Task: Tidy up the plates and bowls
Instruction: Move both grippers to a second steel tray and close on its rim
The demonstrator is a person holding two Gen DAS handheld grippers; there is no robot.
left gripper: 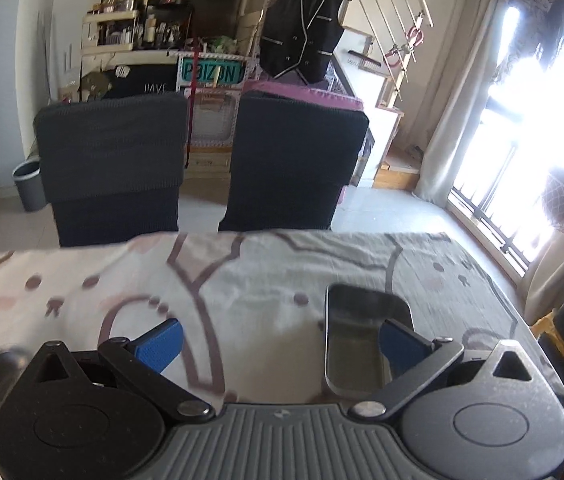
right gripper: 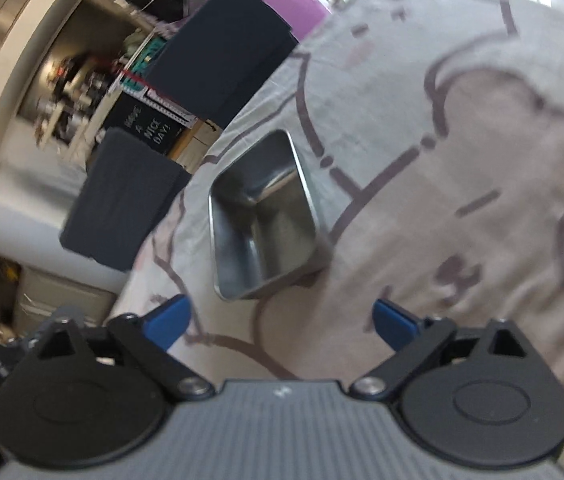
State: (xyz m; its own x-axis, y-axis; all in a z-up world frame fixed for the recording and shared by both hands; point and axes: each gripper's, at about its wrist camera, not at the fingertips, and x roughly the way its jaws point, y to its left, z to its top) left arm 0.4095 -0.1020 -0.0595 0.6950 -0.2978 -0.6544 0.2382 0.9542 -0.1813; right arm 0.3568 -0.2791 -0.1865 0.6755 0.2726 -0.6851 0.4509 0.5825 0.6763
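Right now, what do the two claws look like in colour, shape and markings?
Both look alike. The left claw and the right claw each have blue textured finger pads on black link arms with silver pivot bolts, round black housings and a ribbed grey body bearing a small white mark.

Open tablecloth (left gripper: 242,300) ahead, metal tray (left gripper: 362,340) sole obstacle, two dark chairs (left gripper: 114,160) beyond far edge
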